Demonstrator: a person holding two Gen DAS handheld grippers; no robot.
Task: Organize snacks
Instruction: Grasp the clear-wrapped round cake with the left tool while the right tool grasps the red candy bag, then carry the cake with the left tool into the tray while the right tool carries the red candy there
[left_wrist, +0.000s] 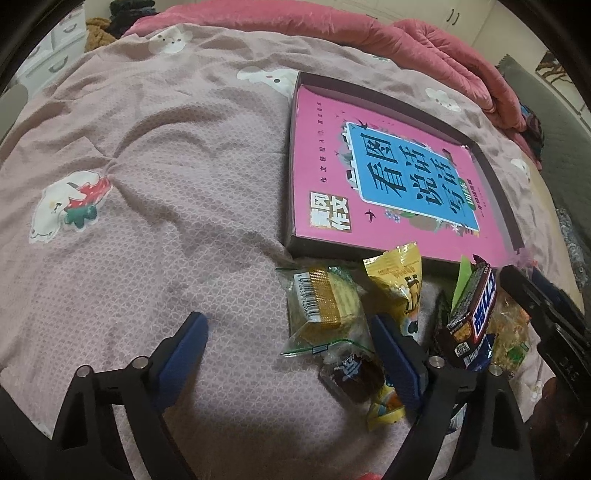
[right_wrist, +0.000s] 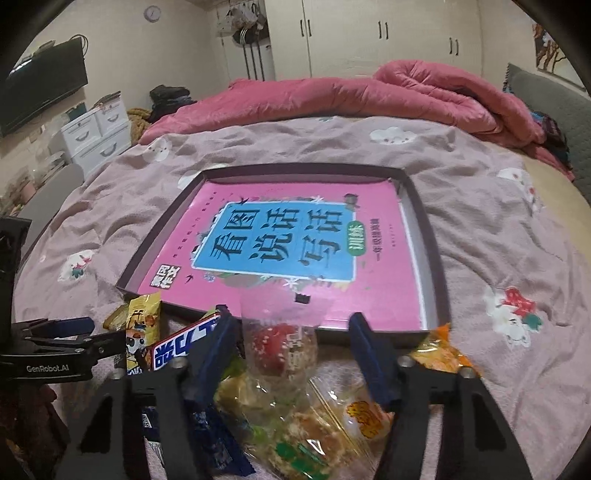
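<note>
Snacks lie heaped on a bed covered by a dusty-pink quilted bedspread printed with white bunnies. Just beyond the heap sits a shallow dark-rimmed cardboard tray, and flat inside it a pink paperback workbook with a blue title panel.

From the left wrist view the left gripper is spread wide and grasps nothing — its blue-padded fingers straddle bare bedspread and the left edge of the pile. At 2 o'clock from it lies a clear-wrapped yellow sponge cake with a gold band; beside that, a yellow crinkled snack packet, and further right a dark-brown chocolate bar in a wrapper with white lettering, leaning against the tray's near edge.

In the right wrist view the right gripper is likewise released, jaws wide apart. Between its fingers stands a clear plastic packet holding a red round sweet, not pinched as far as I can tell. Below it lies a clear bag of pale biscuits; an orange snack packet sits at 3 o'clock, touching the tray.
</note>
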